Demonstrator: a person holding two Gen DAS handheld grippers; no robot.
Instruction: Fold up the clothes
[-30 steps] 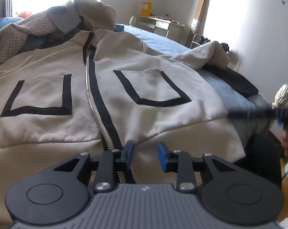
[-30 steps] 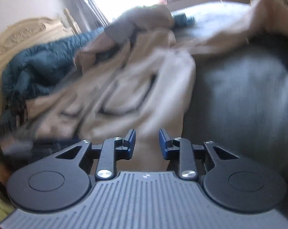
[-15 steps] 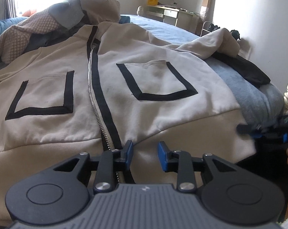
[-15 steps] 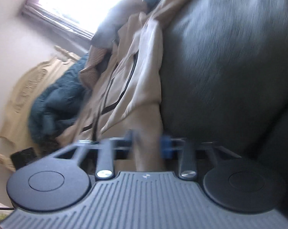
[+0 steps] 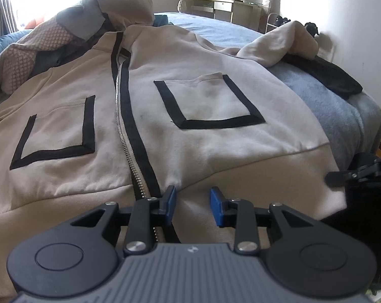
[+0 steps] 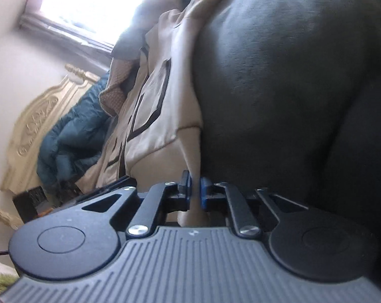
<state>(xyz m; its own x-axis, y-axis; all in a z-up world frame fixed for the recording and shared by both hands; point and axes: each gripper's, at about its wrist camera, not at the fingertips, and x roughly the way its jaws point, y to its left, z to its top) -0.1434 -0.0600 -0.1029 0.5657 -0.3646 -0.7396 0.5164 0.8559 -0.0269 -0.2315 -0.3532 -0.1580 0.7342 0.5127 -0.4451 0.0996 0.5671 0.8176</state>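
left claw (image 5: 192, 206) released over jacket (image 5: 215, 136) hem | right claw (image 6: 195, 192) — grasping hem corner

Each handheld gripper wore a grey ribbed housing flanked by two round black discs with circular grooves. The left gripper (image 5: 193, 205) and right gripper (image 6: 193, 193) carried black linkage arms pinned with silver screws, ending in blue pads; a small emblem marked each housing's front edge.

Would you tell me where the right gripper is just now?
In the left wrist view, the right gripper sits at the far right, at the bottom corner of the beige jacket, shut on its hem.
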